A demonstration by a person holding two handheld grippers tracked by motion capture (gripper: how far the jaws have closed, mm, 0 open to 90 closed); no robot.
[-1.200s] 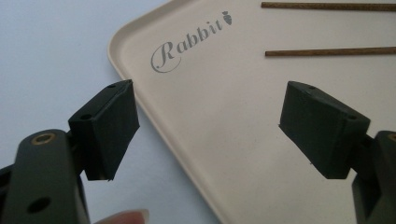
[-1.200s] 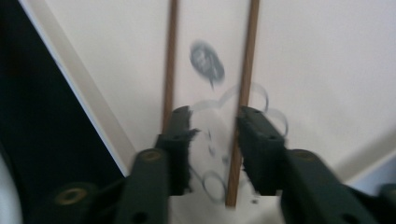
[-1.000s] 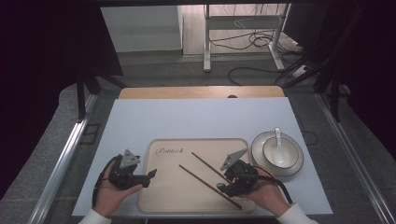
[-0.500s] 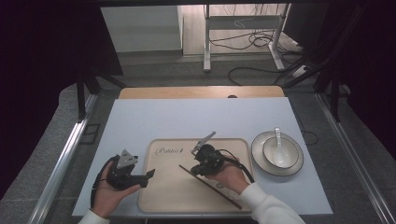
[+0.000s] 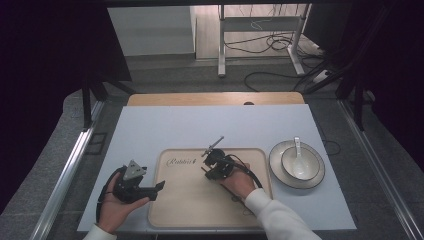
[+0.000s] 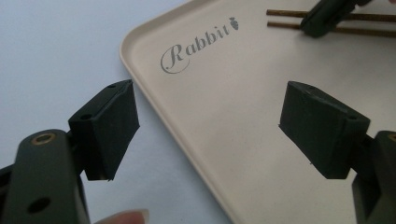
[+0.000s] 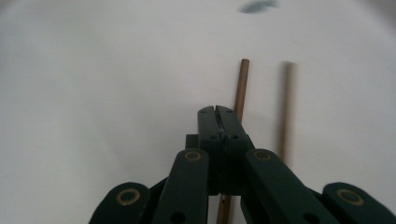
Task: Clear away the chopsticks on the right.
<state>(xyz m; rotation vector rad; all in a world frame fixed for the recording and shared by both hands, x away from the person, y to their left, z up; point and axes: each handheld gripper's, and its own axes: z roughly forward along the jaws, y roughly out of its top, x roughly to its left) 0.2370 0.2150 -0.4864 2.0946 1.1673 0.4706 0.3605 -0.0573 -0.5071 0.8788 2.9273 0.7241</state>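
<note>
Your bench [image 5: 165,125] carries a pale blue mat, and on its near half sits the beige tray [image 5: 190,200] with "Rabbit" lettered near its far left corner. To the right of the tray, just beside it, is a grey plate [image 5: 280,175] holding a white bowl [image 5: 310,167] with a white spoon [image 5: 297,145] resting in it.

Your left gripper [image 5: 150,189] is at the tray's left edge, its jaws wide apart and holding nothing (in the left gripper view [image 6: 210,126] they straddle the tray's rim, one over the mat, one over the tray).

Your right gripper [image 5: 210,172] is over the middle of the tray, toward its far side. In the right gripper view its jaws [image 7: 219,116] are pressed together on one chopstick [image 7: 241,84]; the second chopstick [image 7: 287,102] lies just beside it, roughly parallel, on the tray floor.
</note>
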